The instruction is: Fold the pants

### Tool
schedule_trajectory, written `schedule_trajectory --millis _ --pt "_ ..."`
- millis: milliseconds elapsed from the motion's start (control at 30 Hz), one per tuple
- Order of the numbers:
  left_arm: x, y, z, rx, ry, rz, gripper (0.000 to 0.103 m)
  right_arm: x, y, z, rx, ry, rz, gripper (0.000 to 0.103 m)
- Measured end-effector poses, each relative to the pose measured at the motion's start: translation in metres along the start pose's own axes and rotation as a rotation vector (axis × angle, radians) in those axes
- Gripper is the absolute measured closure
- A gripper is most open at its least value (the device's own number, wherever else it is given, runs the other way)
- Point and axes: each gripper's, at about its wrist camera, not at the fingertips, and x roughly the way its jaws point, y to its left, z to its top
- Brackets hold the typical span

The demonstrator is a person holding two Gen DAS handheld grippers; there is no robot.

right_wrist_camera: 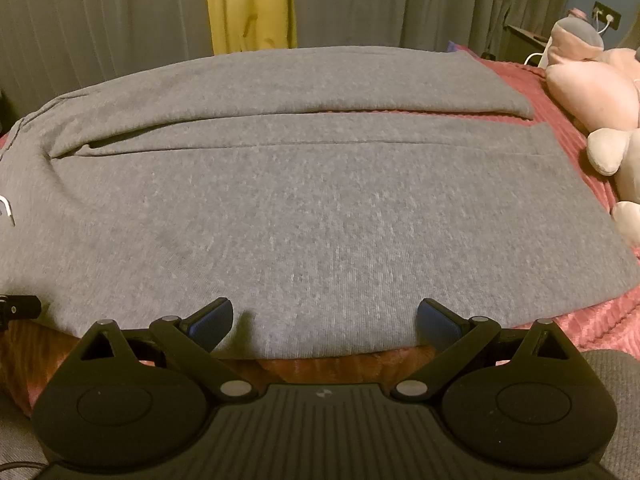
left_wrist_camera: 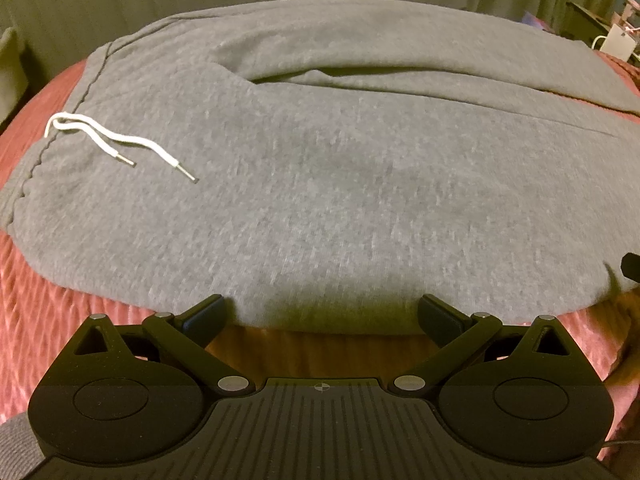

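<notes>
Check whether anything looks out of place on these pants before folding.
Nothing is damaged or spilled. The gray sweatpants lie flat on the red bedspread, legs side by side. Only the white drawstring trails loose across the front near the waistband.

Black ribbed claw [right_wrist_camera: 324,320], silver pivot screws, pads seemingly blue.

Heather-grey pants [left_wrist_camera: 320,184] with white drawstring [left_wrist_camera: 120,140], metal-tipped. Ribbed dusty-red bedspread [left_wrist_camera: 36,288] beneath. Black grippers with blue pads [right_wrist_camera: 212,320]. Grey-green curtains [right_wrist_camera: 100,32], one yellow panel [right_wrist_camera: 250,4]. Pale pink plush toy [right_wrist_camera: 592,88] at the right edge.
</notes>
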Motion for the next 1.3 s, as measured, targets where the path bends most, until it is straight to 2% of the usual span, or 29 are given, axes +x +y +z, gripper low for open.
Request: schedule_trajectory --millis 167,267,367,433,533,633,800,900,967,1033,1100,1200,1300 --pt "-0.007 0.001 0.003 -0.004 -0.020 0.001 0.000 -0.004 0.001 0.003 -0.015 -0.023 -0.009 0.004" --pt "-0.019 0.004 0.012 -0.024 -0.065 -0.003 0.000 -0.012 -0.002 0.009 -0.016 -0.095 -0.002 0.004" --pt "-0.031 0.007 0.033 -0.056 -0.121 0.001 0.000 -0.018 -0.015 0.018 0.043 -0.190 -0.052 0.004" --pt "-0.037 0.006 0.054 -0.077 -0.160 -0.001 0.000 -0.007 -0.031 0.028 0.117 -0.147 -0.045 0.004" --pt "-0.039 0.003 0.090 -0.098 -0.229 -0.009 0.000 0.019 -0.057 0.049 0.243 -0.029 0.038 0.004" --pt "-0.021 0.003 0.121 -0.146 -0.286 0.013 0.000 0.031 -0.078 0.080 0.351 -0.041 0.062 0.004" --pt "0.030 0.027 0.131 -0.275 -0.297 0.101 0.000 0.064 -0.101 0.161 0.396 -0.052 0.064 0.004" --pt "0.044 0.039 0.132 -0.320 -0.352 0.250 0.000 0.097 -0.103 0.212 0.397 -0.035 0.055 0.004" --pt "0.049 0.043 0.135 -0.314 -0.430 0.356 0.000 0.120 -0.101 0.243 0.389 -0.027 0.033 0.004" --pt "0.056 0.045 0.135 -0.293 -0.475 0.417 0.000 0.147 -0.096 0.273 0.404 -0.022 0.003 0.004" --pt "0.065 0.047 0.135 -0.286 -0.480 0.444 0.000 0.175 -0.093 0.298 0.447 -0.009 0.008 0.004" --pt "0.077 0.052 0.135 -0.282 -0.454 0.452 0.000 0.215 -0.087 0.325 0.534 0.012 0.006 0.014" --pt "0.088 0.052 0.132 -0.275 -0.432 0.463 0.000 0.252 -0.074 0.346 0.561 0.041 -0.024 0.022"
